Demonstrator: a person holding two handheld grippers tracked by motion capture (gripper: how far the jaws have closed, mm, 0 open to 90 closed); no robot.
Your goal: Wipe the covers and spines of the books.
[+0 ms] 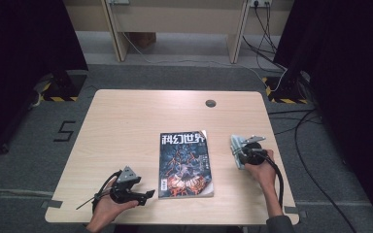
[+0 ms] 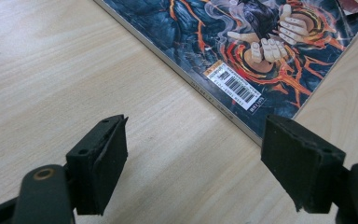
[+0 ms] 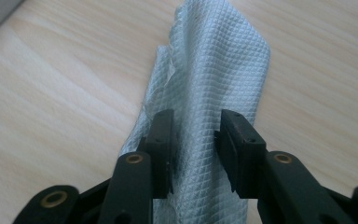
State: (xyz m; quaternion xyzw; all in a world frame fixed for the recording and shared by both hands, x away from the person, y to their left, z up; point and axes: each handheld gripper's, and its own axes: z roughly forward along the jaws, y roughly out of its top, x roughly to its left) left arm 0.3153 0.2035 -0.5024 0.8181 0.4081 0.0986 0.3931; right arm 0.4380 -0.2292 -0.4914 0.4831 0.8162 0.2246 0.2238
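A magazine (image 1: 184, 165) with a dark blue and orange cover lies flat in the middle of the wooden table (image 1: 126, 121). My left gripper (image 1: 147, 196) is low at the magazine's near left corner, jaws wide open with bare wood between them. In the left gripper view (image 2: 193, 158) the magazine's (image 2: 261, 37) spine edge and barcode label lie just beyond its fingertips. A pale grey quilted cloth (image 1: 235, 142) lies folded in a strip right of the magazine. My right gripper (image 3: 196, 135) is down on this cloth (image 3: 219, 60), its jaws pinching a gathered ridge of it.
A round cable hole (image 1: 210, 103) sits near the table's far edge. Black cables (image 1: 301, 145) trail over the floor on the right. Wooden furniture legs (image 1: 116, 39) stand beyond the table, and dark curtains hang on both sides.
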